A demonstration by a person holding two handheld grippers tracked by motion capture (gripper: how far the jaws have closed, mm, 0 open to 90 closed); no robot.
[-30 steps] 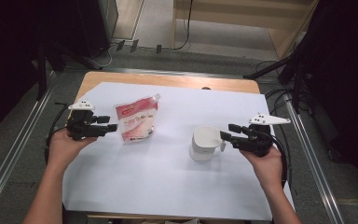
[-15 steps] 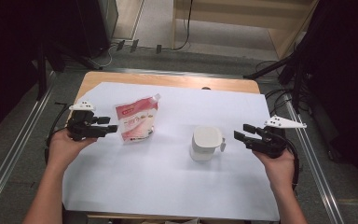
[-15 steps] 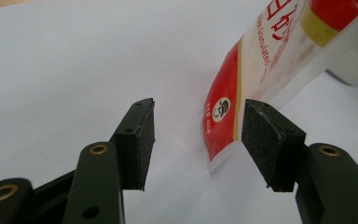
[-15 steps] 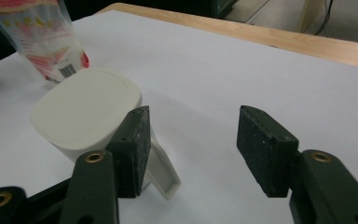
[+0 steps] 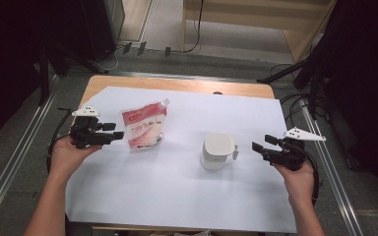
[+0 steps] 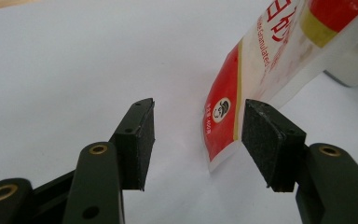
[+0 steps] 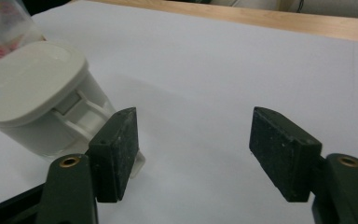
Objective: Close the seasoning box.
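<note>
A red and white pouch [image 5: 144, 125] with a corner spout stands upright on the left half of the white sheet. My left gripper [image 5: 118, 133] is open just left of it. In the left gripper view the pouch [image 6: 261, 70] has its lower corner ahead of the gap, and the left gripper [image 6: 198, 140] is not pressing on it. A white lidded container [image 5: 217, 151] sits right of centre. My right gripper [image 5: 257, 147] is a short way to its right. Its jaws have just been opening, with nothing between them. In the right gripper view the container [image 7: 32, 93] lies left of the right gripper [image 7: 196, 149].
A white sheet [image 5: 177, 196] covers most of the wooden table, whose bare far edge [image 5: 177, 84] shows at the back. Metal rails [image 5: 10, 167] run along the floor on both sides. Cables trail from each gripper.
My right gripper has drawn back to the right and slightly down, away from the white container, and its jaws stand wider. The left gripper and the pouch have not moved.
</note>
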